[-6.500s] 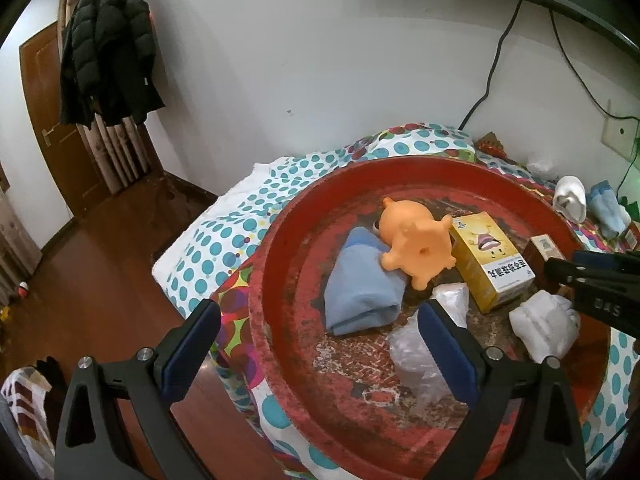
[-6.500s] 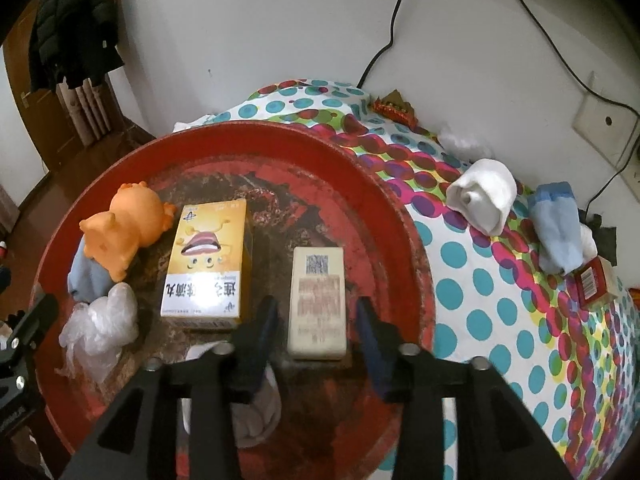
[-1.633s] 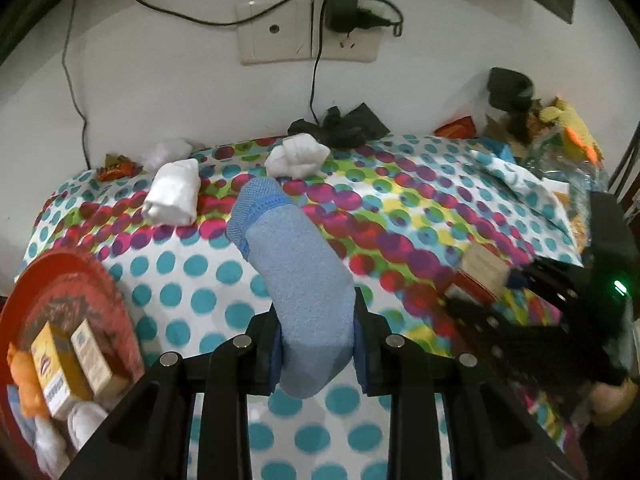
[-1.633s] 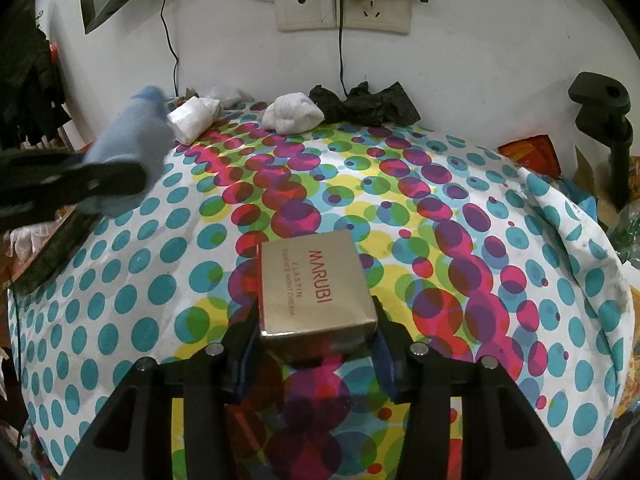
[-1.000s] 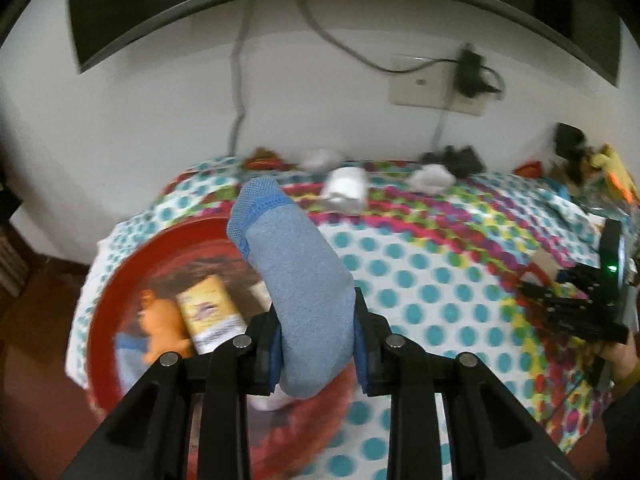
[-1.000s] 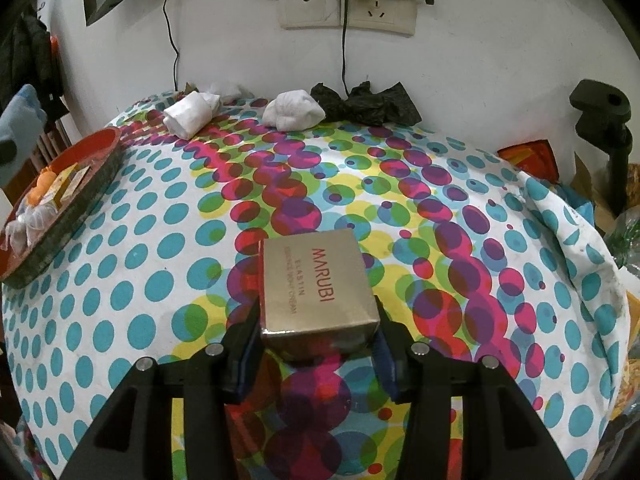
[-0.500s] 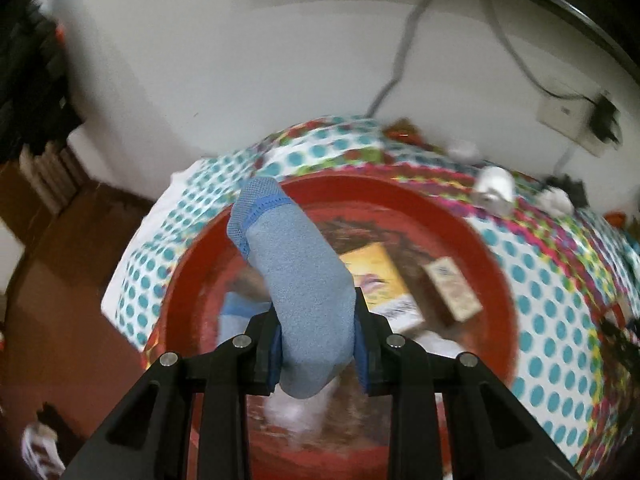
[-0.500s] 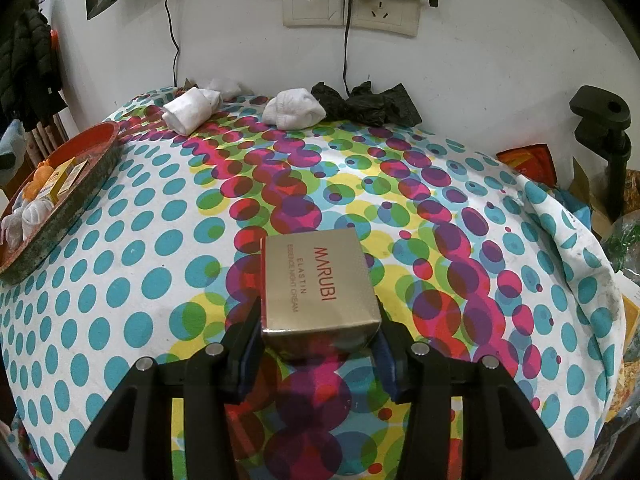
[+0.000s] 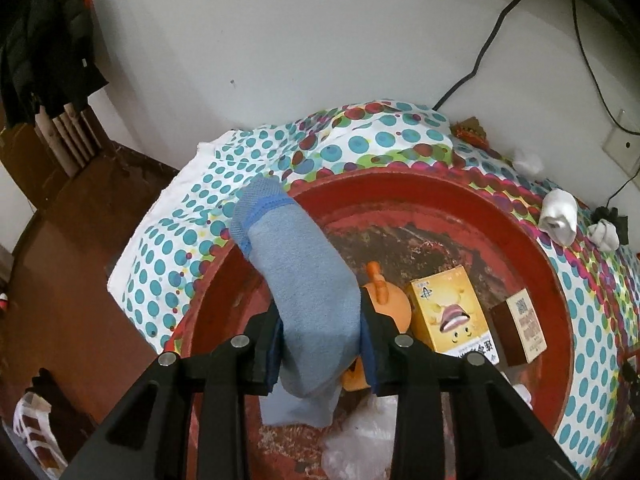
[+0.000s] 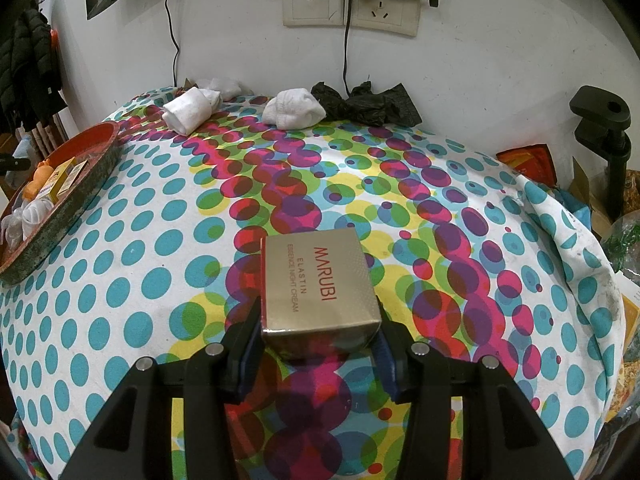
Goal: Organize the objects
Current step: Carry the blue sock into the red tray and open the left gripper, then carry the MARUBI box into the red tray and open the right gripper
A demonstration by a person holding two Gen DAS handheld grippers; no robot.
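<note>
My left gripper (image 9: 322, 344) is shut on a rolled blue sock (image 9: 298, 280) and holds it above the left part of a round red tray (image 9: 448, 188). In the tray lie an orange toy (image 9: 390, 304), a yellow box (image 9: 452, 312), a brown-and-cream box (image 9: 520, 328), another blue sock (image 9: 296, 410) and clear plastic (image 9: 360, 444). My right gripper (image 10: 318, 344) is shut on a silver MARUBI cream box (image 10: 316, 284) just above the dotted tablecloth (image 10: 400, 184). The tray also shows at the far left of the right wrist view (image 10: 64, 200).
Two white rolled socks (image 10: 192, 108) (image 10: 294, 112) and a black crumpled bag (image 10: 366, 104) lie near the wall below the sockets (image 10: 352, 4). A black clamp (image 10: 604, 120) and clutter stand at the right edge. A dark jacket (image 9: 44, 40) hangs over wooden floor at left.
My left gripper has carried the blue sock closer over the tray's left side. My right gripper holds the MARUBI box almost still above the cloth.
</note>
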